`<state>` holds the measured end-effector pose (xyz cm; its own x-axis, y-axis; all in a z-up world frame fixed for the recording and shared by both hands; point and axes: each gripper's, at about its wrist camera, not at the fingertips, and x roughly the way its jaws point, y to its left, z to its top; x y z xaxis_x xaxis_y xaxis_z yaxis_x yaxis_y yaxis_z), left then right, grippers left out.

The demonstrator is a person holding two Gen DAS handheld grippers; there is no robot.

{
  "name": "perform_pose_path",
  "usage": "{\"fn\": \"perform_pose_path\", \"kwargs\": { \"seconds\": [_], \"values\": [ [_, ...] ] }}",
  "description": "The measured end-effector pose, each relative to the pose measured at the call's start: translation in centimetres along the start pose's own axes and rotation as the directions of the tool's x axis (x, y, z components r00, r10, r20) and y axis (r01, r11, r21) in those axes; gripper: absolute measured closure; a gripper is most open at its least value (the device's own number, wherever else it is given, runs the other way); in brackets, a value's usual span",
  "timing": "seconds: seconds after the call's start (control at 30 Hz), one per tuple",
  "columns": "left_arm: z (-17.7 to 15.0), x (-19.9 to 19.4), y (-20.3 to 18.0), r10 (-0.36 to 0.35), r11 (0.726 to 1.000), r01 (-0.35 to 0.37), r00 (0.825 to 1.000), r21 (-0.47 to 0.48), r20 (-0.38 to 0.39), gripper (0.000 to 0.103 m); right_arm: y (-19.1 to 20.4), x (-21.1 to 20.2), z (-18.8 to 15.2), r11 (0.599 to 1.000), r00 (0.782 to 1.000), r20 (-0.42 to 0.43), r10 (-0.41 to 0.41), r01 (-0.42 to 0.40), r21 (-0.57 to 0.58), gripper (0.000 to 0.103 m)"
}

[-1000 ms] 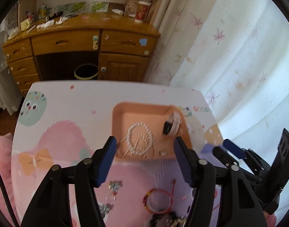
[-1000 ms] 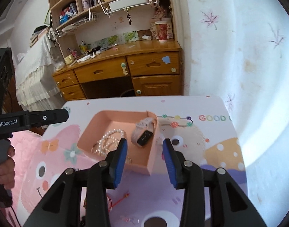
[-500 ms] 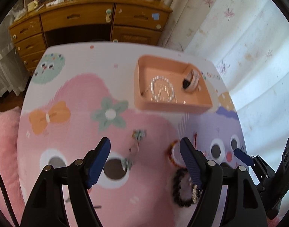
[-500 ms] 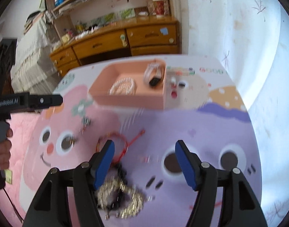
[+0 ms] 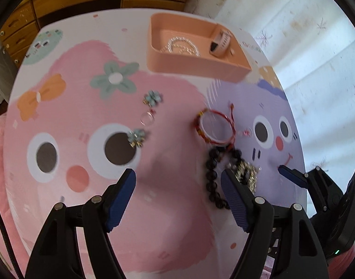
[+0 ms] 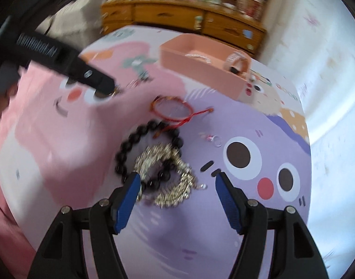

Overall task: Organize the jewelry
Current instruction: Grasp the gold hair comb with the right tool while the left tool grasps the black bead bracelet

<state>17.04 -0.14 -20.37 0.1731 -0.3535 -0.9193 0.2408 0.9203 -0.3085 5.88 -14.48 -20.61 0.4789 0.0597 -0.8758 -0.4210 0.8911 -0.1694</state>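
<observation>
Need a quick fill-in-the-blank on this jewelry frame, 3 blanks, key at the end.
1. The pearl necklace and the watch lie inside the ____ tray.
2. The silver chain lies on top of the ____ bead bracelet.
3. Both the left gripper and the right gripper have their jaws ____.

Missing words: pink; black; open
</observation>
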Motion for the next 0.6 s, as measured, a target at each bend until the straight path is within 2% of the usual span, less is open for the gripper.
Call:
{"fn": "perform_pose_path", "kwargs": {
  "seconds": [0.13,0.27,0.43,0.6],
  "values": [
    [-0.6,0.9,-0.9,-0.005,1.0,0.005,1.0,0.014,-0.026,0.029,1.6,0.3,-0.6,0.981,1.0,-0.015,-0.015,0.012,-0.196,0.036],
    [-1.0,2.2,-2.0,0.032,0.999,-0.03,0.998,0.027,-0.062,0.029,2.9,0.8,-1.5,0.925,0.999,-0.018,-0.038,0.029,-0.379,0.036],
    [-1.7,3.7,-3.3,0.037,0.998,-0.032,0.995,0.054,-0.096,0.039,2.7,1.4,-2.1,0.88,0.999,-0.026,-0.022,0.007,-0.474,0.035],
    [-1.9,5.1,-4.2,0.051,0.997,-0.044,0.991,0.056,-0.125,0.047,1.2,1.8,-2.0,0.889,0.997,-0.034,0.075,-0.082,-0.451,0.028]
  ]
}}
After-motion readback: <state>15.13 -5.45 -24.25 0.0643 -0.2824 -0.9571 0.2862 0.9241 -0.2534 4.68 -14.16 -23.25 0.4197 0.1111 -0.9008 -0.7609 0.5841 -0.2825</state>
